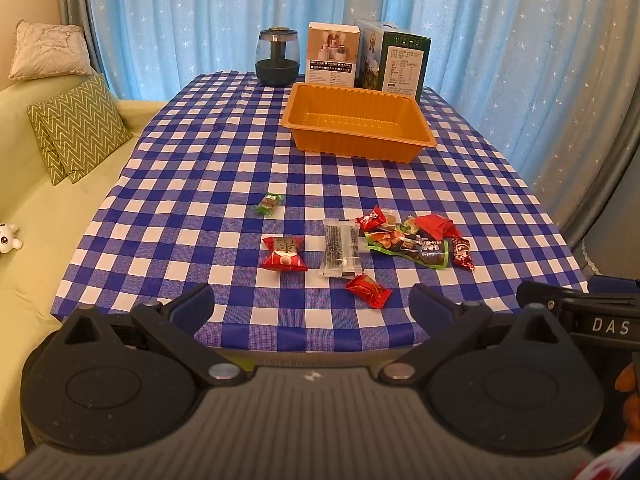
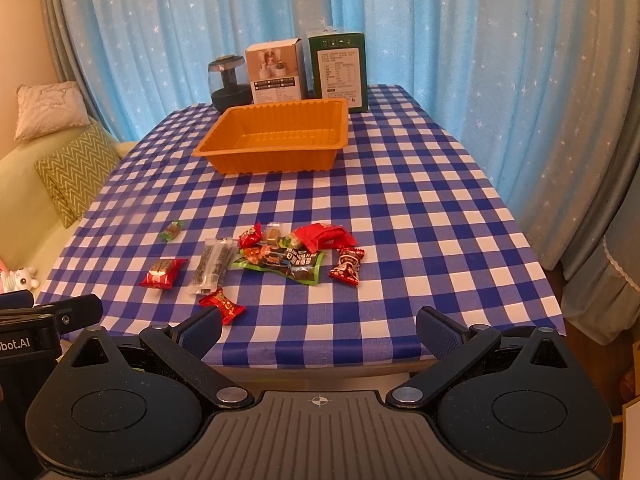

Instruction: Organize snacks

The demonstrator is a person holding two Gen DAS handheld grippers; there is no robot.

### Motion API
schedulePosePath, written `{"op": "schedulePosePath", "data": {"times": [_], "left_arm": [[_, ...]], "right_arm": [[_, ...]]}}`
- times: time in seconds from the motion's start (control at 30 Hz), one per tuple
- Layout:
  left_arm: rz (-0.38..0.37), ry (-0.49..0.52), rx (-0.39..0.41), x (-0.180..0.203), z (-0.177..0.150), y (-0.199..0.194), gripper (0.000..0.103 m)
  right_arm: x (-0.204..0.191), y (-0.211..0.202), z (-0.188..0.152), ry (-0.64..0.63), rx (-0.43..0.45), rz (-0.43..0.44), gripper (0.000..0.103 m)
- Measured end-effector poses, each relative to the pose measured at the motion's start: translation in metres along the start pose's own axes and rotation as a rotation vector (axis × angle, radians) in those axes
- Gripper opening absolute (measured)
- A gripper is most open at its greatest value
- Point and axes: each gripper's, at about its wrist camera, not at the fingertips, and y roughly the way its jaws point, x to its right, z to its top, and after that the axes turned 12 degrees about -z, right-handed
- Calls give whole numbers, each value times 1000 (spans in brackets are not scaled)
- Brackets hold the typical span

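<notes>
Several wrapped snacks lie on the near half of the blue checked table (image 1: 248,152): a small green candy (image 1: 270,204), a red packet (image 1: 285,255), a clear dark bar (image 1: 341,247), a small red candy (image 1: 368,290) and a pile of red and green packets (image 1: 416,240). An empty orange tray (image 1: 356,120) stands farther back; it also shows in the right wrist view (image 2: 276,136). My left gripper (image 1: 312,304) is open and empty at the table's near edge. My right gripper (image 2: 318,330) is open and empty, its left finger close to the small red candy (image 2: 222,304).
A dark glass jar (image 1: 277,57), a white box (image 1: 333,54) and a green box (image 1: 394,60) stand behind the tray. A green sofa with cushions (image 1: 78,130) is on the left. Blue curtains hang behind the table.
</notes>
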Motion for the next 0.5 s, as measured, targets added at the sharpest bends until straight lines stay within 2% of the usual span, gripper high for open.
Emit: {"op": "schedulePosePath", "data": {"times": [0.5], "left_arm": [[1,0,1,1,0,-1,103]], "right_arm": [[0,0,0,0,1,0,102]]}}
